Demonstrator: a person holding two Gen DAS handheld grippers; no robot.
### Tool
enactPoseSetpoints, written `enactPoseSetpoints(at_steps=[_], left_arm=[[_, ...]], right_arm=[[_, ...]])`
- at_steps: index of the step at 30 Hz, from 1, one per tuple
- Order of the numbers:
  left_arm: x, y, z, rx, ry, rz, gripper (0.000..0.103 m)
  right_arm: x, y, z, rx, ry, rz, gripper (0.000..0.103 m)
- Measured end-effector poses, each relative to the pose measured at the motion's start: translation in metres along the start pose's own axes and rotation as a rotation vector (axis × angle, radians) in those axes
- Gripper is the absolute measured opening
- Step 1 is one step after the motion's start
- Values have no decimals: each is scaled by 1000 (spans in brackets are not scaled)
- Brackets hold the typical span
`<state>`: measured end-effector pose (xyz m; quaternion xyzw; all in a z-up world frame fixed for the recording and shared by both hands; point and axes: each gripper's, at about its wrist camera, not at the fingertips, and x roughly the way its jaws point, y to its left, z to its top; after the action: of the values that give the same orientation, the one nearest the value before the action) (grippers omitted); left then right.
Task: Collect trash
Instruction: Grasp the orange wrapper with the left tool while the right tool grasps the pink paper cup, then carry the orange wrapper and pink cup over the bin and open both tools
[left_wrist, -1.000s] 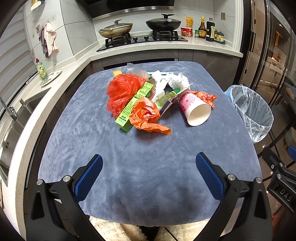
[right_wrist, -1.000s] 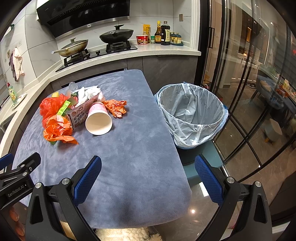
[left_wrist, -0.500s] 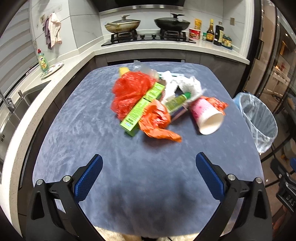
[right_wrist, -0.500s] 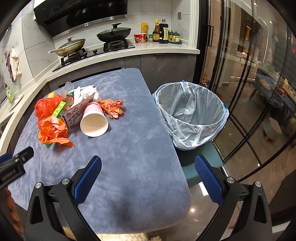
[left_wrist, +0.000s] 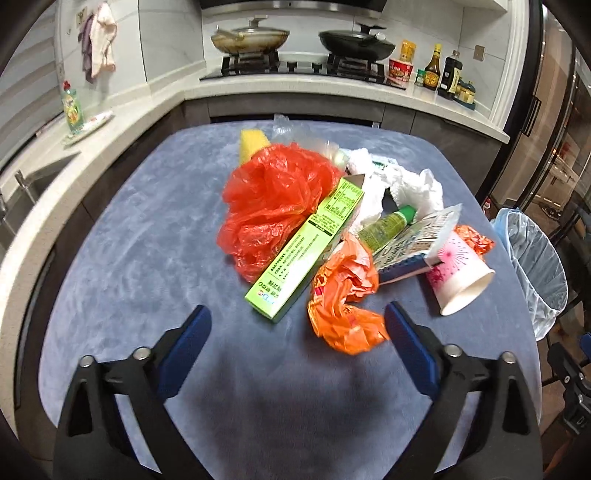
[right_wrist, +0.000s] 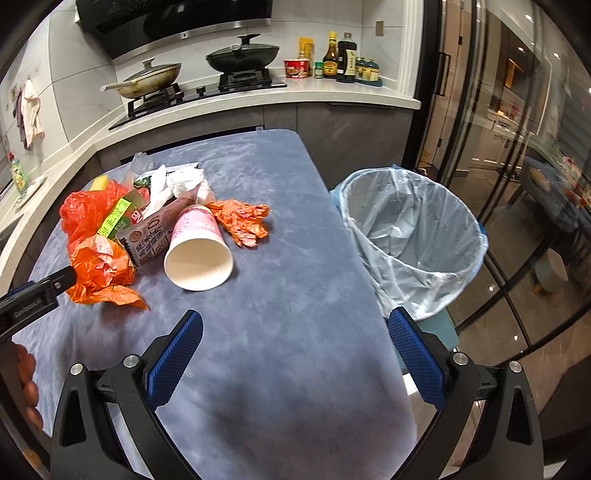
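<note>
A pile of trash lies on the blue-grey table (left_wrist: 147, 236): a red plastic bag (left_wrist: 273, 199), a green carton (left_wrist: 314, 240), an orange bag (left_wrist: 343, 295), a green tube (left_wrist: 388, 223), a printed pouch (left_wrist: 410, 243), white tissue (left_wrist: 402, 181), a pink paper cup (left_wrist: 458, 273) on its side and an orange wrapper (left_wrist: 474, 238). My left gripper (left_wrist: 297, 332) is open, just short of the carton and orange bag. My right gripper (right_wrist: 291, 339) is open and empty over bare table, nearer than the cup (right_wrist: 197, 247). The lined trash bin (right_wrist: 410, 236) stands right of the table.
A counter with a gas stove, two pans (left_wrist: 251, 37) and sauce bottles (left_wrist: 443, 72) runs behind the table. A sink (left_wrist: 22, 192) and a dish-soap bottle are on the left. Glass doors (right_wrist: 517, 147) lie right of the bin. The left gripper's body shows in the right wrist view (right_wrist: 33, 299).
My left gripper has moved forward toward the trash pile, which now looks larger and closer. My right gripper has moved forward and a little left along the table. Both stay open.
</note>
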<state>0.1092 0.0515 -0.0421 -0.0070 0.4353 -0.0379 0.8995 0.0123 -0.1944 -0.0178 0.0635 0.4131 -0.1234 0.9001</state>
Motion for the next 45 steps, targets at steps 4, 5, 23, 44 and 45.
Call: enactPoseSetpoints(at_steps=[4, 5, 23, 44, 45], left_arm=[[15, -3, 1, 15, 30, -22, 63], [18, -3, 1, 20, 36, -34, 58], [17, -7, -1, 62, 58, -143, 23], [-30, -15, -4, 87, 5, -183, 21], [-34, -17, -4, 89, 2, -188, 21]], right_arm=[[18, 12, 7, -18, 12, 11, 96], [24, 15, 10, -20, 16, 17, 96], [106, 41, 39, -28, 46, 97, 73], [57, 35, 36, -28, -5, 209, 3], [52, 33, 36, -26, -10, 210, 3]])
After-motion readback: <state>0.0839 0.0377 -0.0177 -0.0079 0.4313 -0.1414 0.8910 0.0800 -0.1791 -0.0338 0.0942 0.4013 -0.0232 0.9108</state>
